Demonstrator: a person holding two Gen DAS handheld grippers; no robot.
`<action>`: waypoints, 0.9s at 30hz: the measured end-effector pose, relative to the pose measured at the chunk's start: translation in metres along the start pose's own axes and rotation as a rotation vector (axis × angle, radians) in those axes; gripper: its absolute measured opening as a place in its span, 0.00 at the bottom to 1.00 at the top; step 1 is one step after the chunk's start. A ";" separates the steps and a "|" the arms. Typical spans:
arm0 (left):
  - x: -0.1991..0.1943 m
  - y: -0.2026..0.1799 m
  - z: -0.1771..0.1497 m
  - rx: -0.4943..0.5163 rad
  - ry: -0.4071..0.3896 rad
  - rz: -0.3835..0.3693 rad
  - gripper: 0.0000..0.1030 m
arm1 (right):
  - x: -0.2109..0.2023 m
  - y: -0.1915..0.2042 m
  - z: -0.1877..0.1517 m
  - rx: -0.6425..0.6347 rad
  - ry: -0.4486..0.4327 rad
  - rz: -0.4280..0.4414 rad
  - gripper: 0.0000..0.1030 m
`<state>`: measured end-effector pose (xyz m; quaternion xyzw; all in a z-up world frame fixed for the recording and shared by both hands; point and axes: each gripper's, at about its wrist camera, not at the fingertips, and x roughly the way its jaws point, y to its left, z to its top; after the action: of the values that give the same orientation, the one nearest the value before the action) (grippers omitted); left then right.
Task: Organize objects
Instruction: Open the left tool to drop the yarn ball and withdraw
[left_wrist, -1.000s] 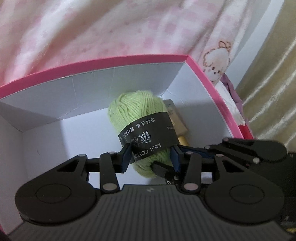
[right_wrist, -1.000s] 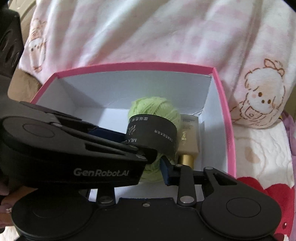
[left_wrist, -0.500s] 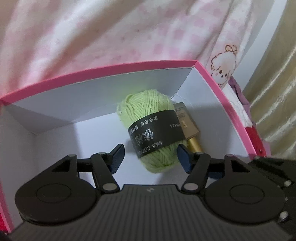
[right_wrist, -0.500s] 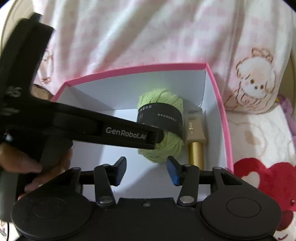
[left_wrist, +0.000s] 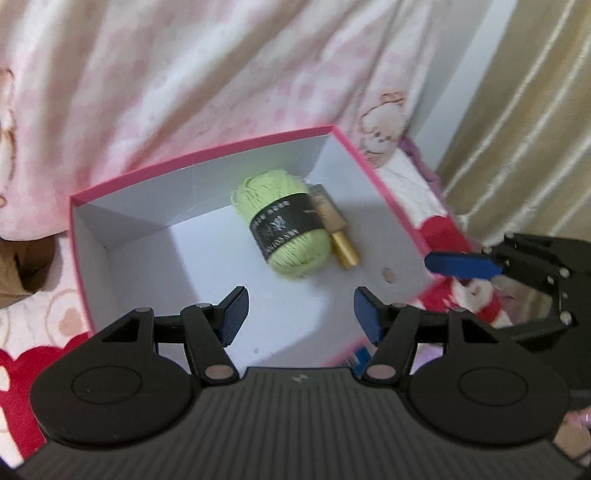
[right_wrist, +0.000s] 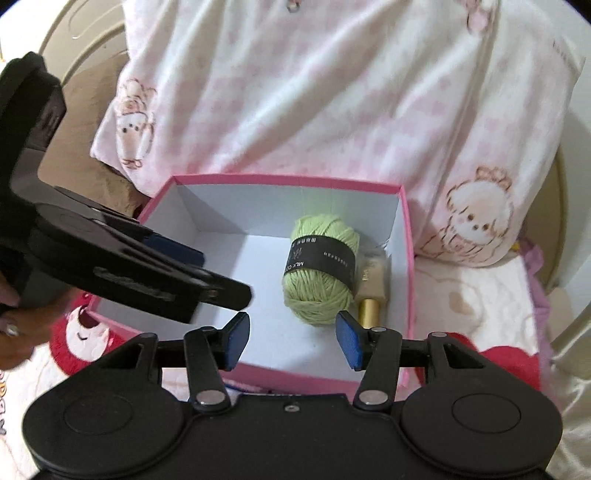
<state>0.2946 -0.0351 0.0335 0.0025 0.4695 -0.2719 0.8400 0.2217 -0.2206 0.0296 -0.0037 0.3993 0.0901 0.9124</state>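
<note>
Both the left gripper and right gripper are half open and empty, the right's jaws having just been opening, above the box, where yarn lies against a bottle, a blanket behind.

Both grippers hang above the near edge of the pink box, tilted down toward it. The left gripper has its blue pads apart with nothing between them, and the right gripper, whose jaws have just been opening, is likewise empty. A hand grips the left one's handle, left of the box.
</note>
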 end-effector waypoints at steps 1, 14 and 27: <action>-0.013 -0.004 -0.002 0.018 -0.013 -0.002 0.60 | -0.008 0.003 0.000 -0.010 -0.004 -0.001 0.58; -0.131 -0.053 -0.055 0.207 -0.062 -0.006 0.68 | -0.125 0.049 -0.031 -0.121 -0.081 0.034 0.82; -0.135 -0.074 -0.130 0.293 0.014 -0.035 0.75 | -0.146 0.088 -0.115 -0.158 0.001 0.121 0.86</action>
<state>0.1029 -0.0029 0.0859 0.1187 0.4308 -0.3520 0.8225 0.0264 -0.1666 0.0636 -0.0516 0.3908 0.1761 0.9020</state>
